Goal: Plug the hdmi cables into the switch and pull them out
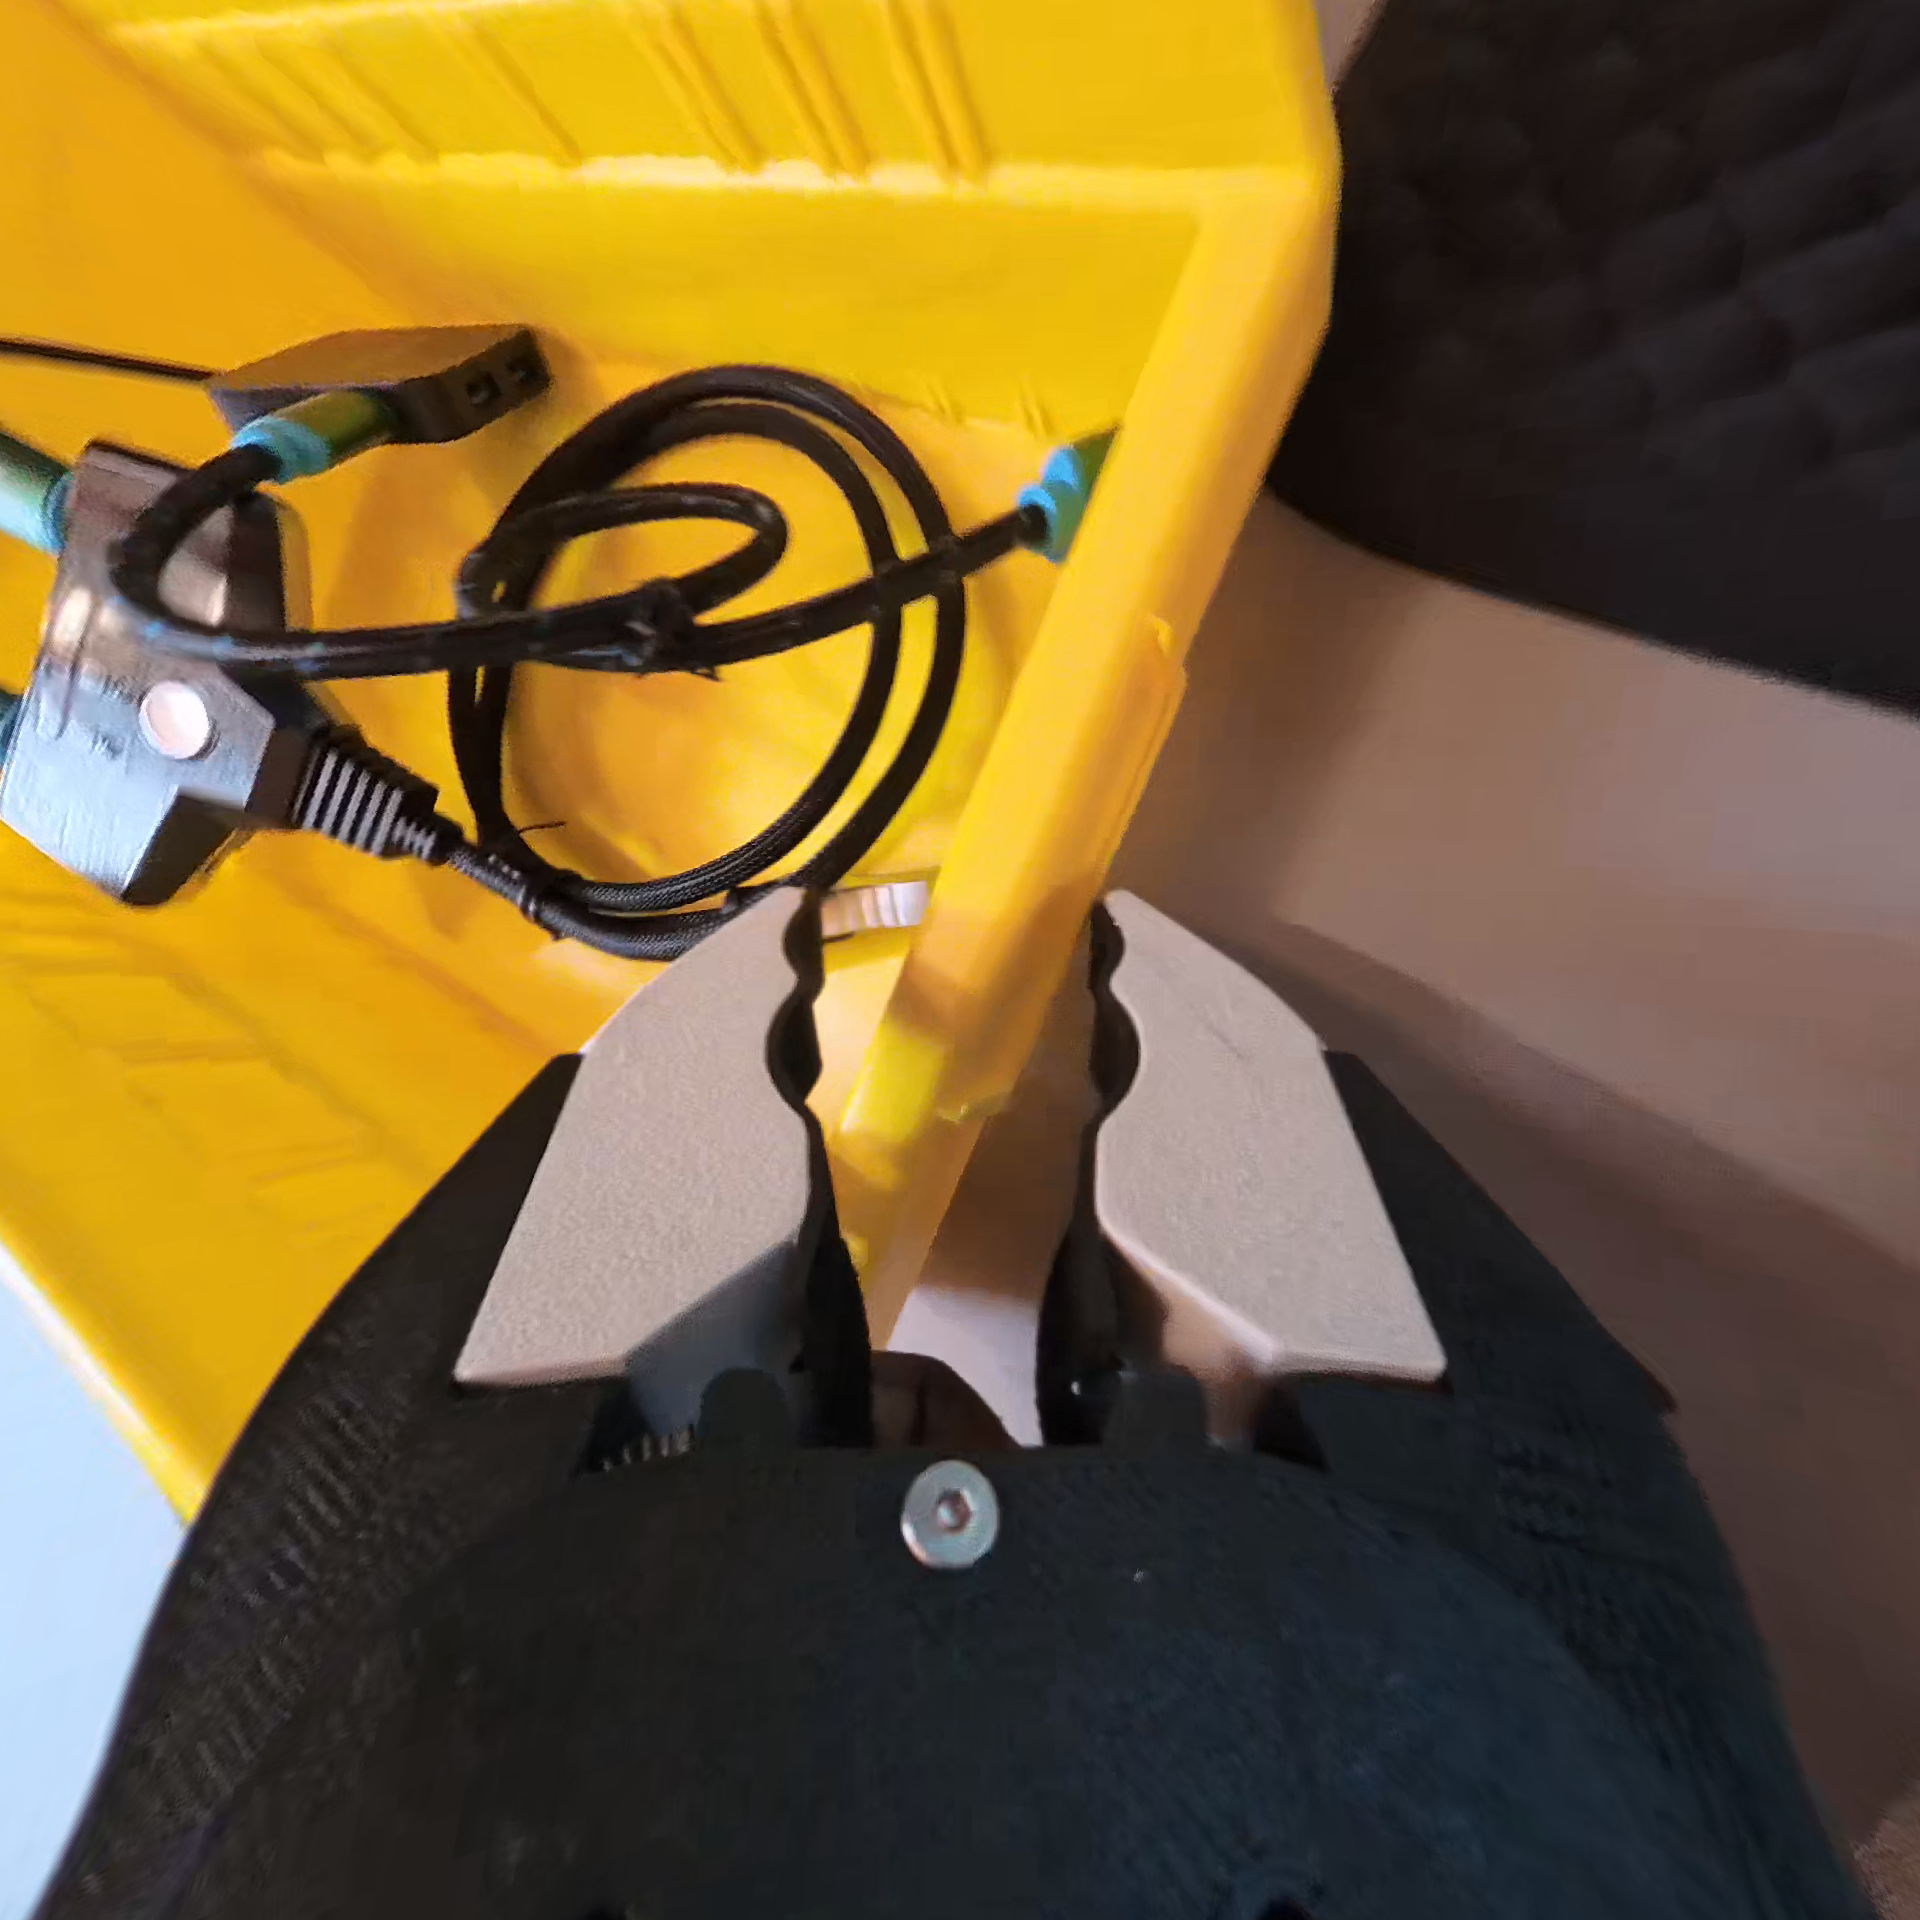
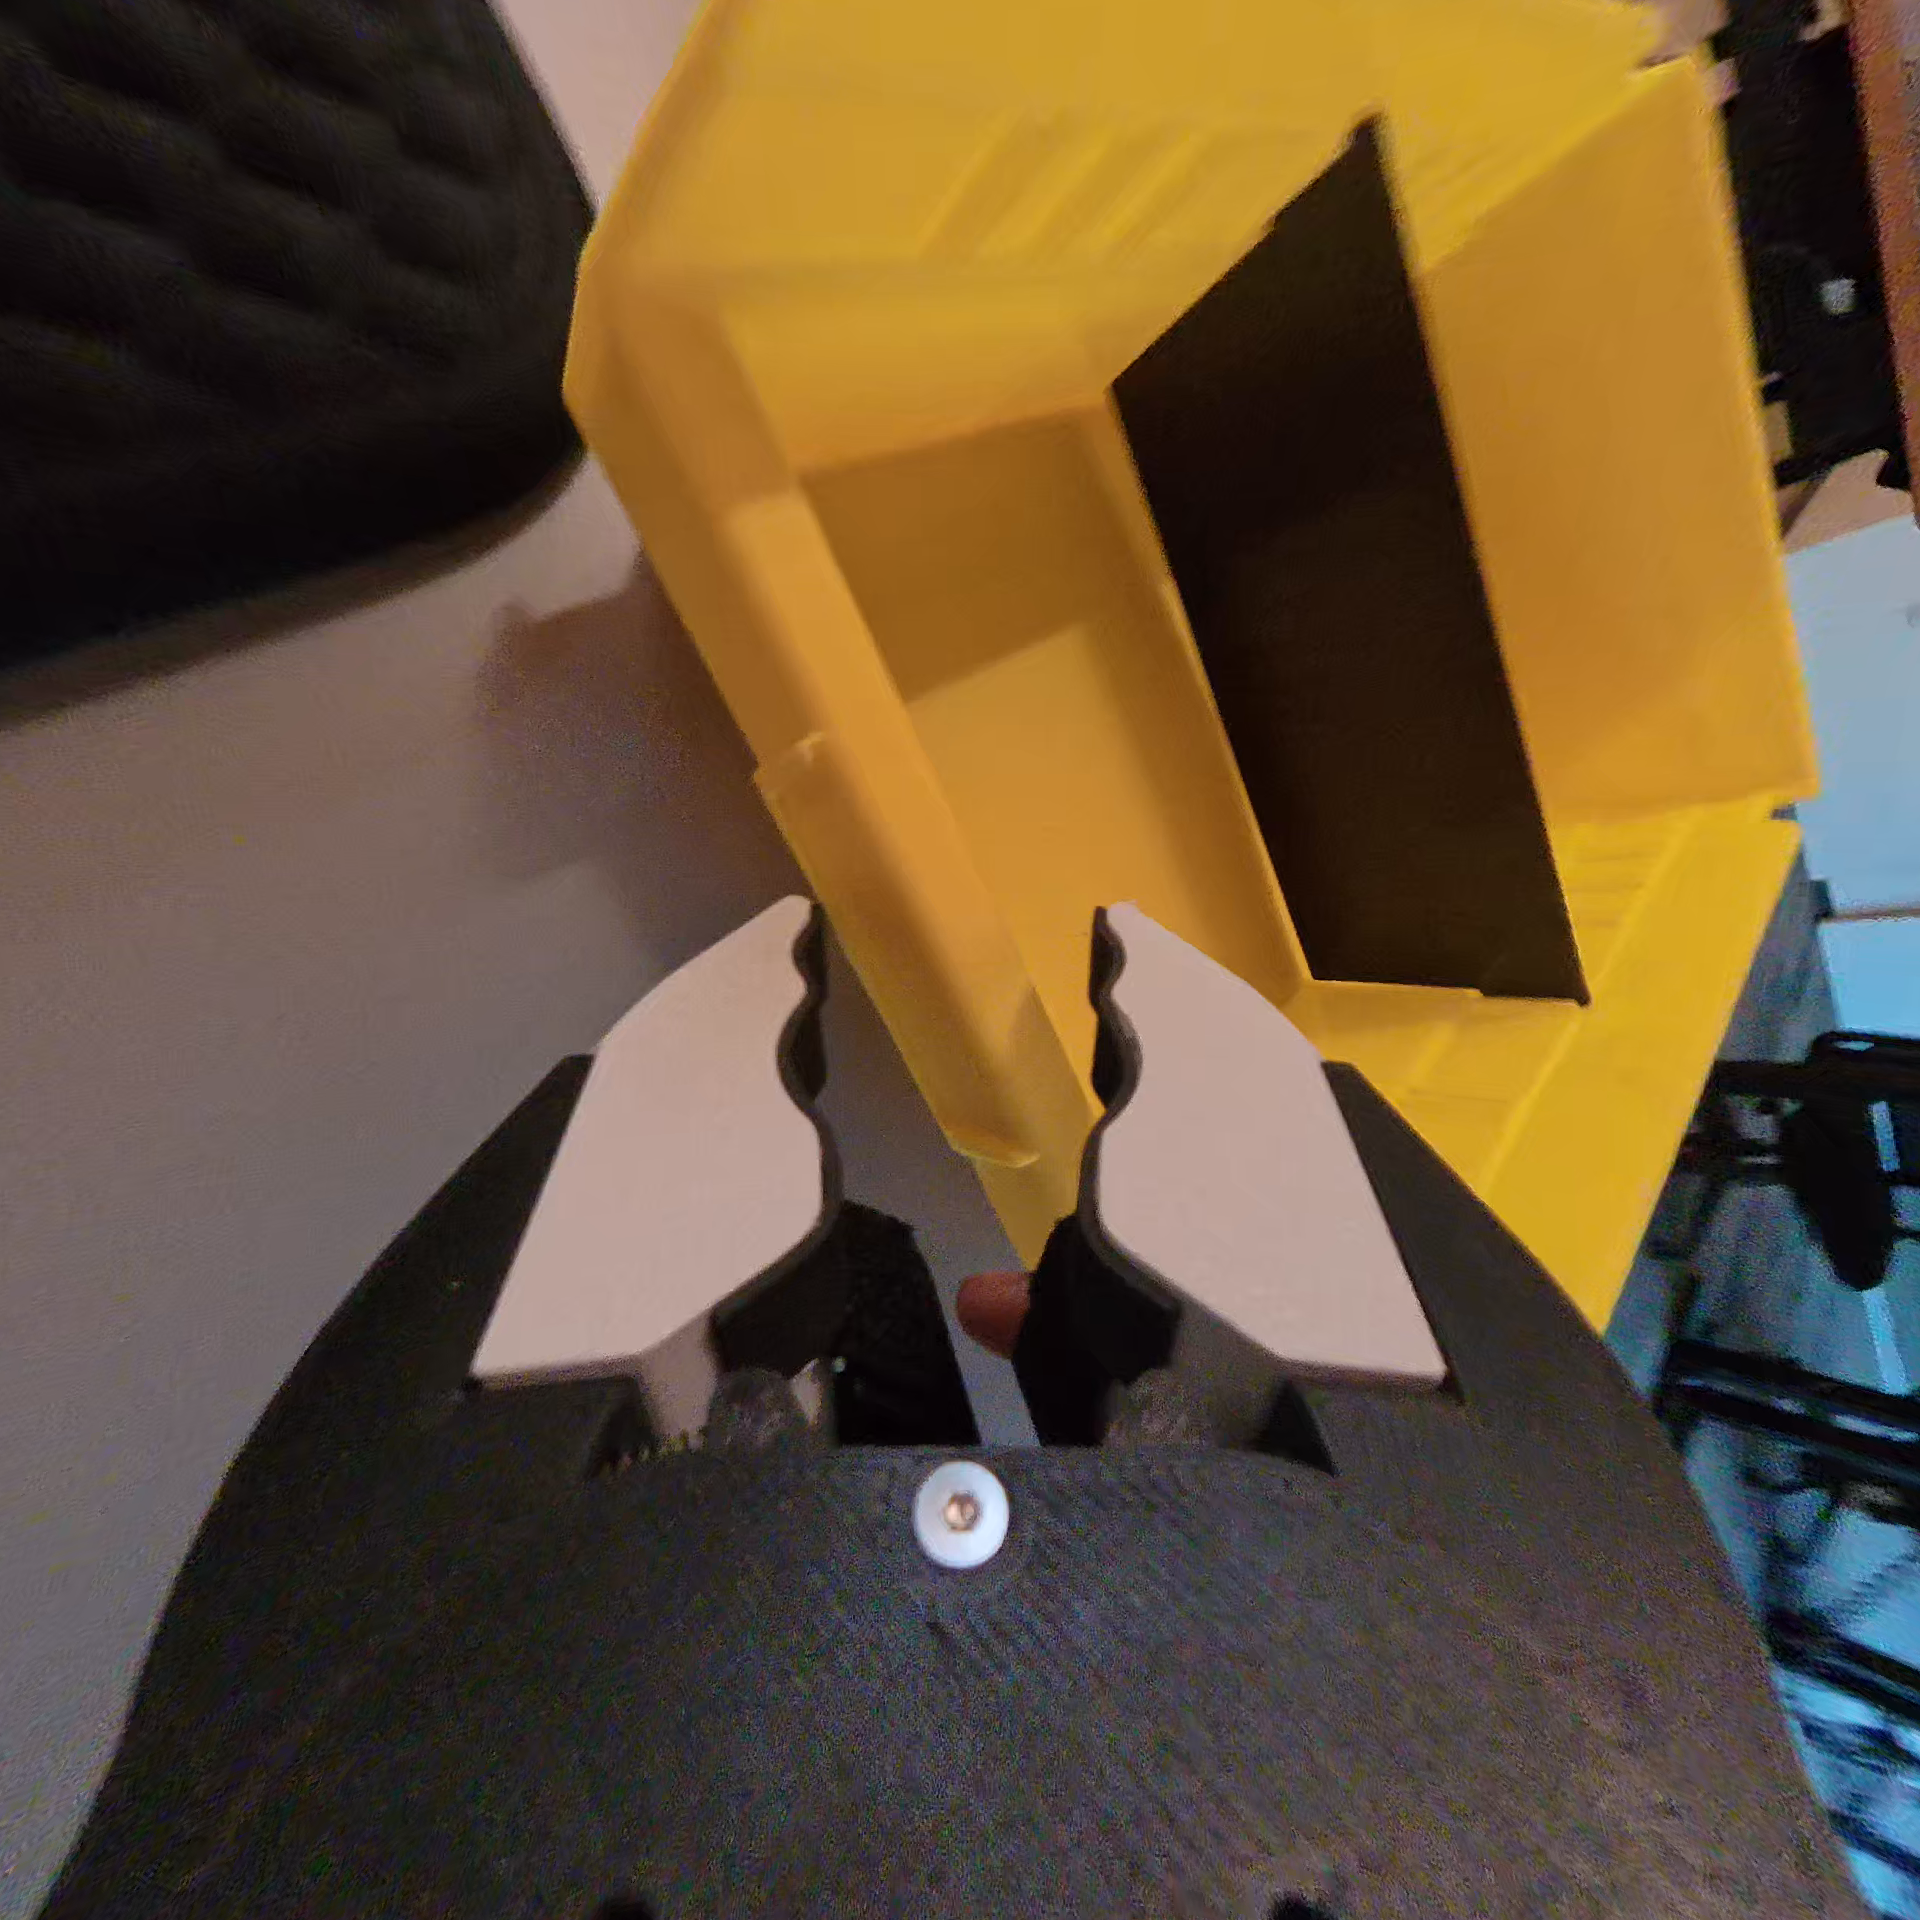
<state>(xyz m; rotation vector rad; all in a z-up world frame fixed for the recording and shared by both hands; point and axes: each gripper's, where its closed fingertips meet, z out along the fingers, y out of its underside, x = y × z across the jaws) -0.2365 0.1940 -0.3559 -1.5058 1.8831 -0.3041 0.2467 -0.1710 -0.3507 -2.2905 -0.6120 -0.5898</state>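
In the left wrist view, the rim of the yellow bin [image 1: 1049, 935] is being straddled by the left gripper [image 1: 951, 914], its fingers held apart and not pressing the plastic, while the black switch [image 1: 135, 748] and coiled hdmi cables [image 1: 727, 644] are lying inside, well left of the fingertips. In the right wrist view, the rim of a yellow bin [image 2: 935, 935] is likewise being straddled by the spread fingers of the right gripper [image 2: 956, 920]; no switch or cable is being shown there.

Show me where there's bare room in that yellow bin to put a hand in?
The compartment between the bin's yellow wall and the dark divider looks bare. The other side is crowded: the coiled black cable and the switch fill its floor. Both claws straddle rim edges.
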